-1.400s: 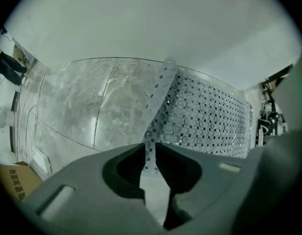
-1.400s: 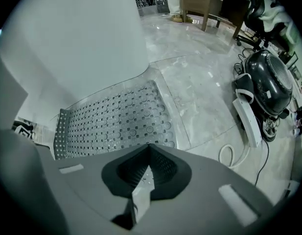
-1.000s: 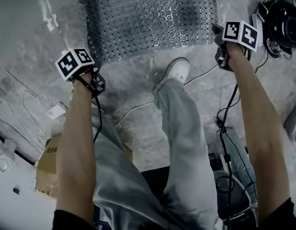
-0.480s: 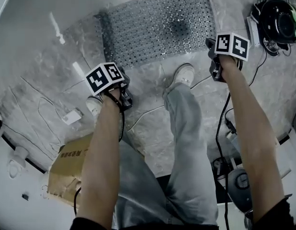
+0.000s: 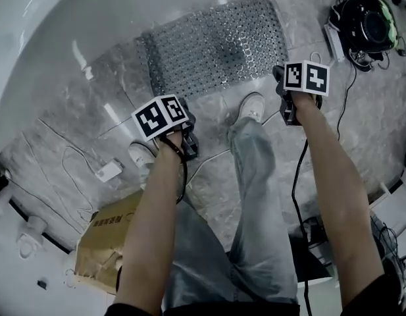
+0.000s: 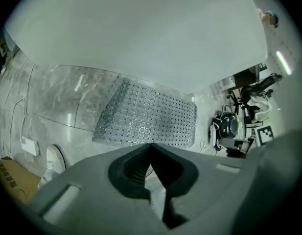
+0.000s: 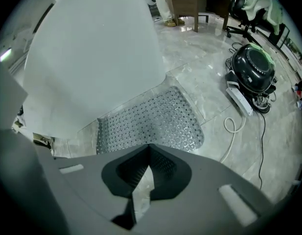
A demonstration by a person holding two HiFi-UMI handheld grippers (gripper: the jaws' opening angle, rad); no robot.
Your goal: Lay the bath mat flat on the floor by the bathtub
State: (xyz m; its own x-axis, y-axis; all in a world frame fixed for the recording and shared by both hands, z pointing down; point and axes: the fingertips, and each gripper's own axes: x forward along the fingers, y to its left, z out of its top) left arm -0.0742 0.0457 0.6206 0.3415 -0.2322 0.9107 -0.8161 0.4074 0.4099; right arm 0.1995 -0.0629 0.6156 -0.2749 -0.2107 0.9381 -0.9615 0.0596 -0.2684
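- The bathtub (image 5: 64, 25) fills the upper left of the head view. Its white curved side sets the line the mat has to follow.
- The marble floor (image 5: 77, 124) is hard and glossy, so a mat laid here probably needs its full underside down to stay put.
- The bath mat (image 5: 216, 48), grey and covered in small holes, lies spread out on the floor. One long edge runs close along the foot of the bathtub, and no fold or raised corner shows in any view. From this the task looks finished, or nearly so.
- The person's shoe (image 5: 250, 105) stands just beside the mat's near edge and not on it, which leaves the mat undisturbed.
- A cardboard box (image 5: 110, 236) sits behind the person, well apart from the mat.
- A round black device (image 5: 366, 20) with its cables lies off the mat's right end.
- The left gripper (image 6: 151, 148) hangs above the floor near the mat's near edge. Its jaws are closed tip to tip with nothing between them.
- The right gripper (image 7: 150, 150) is likewise closed and empty, and it looks down over the mat's right half.
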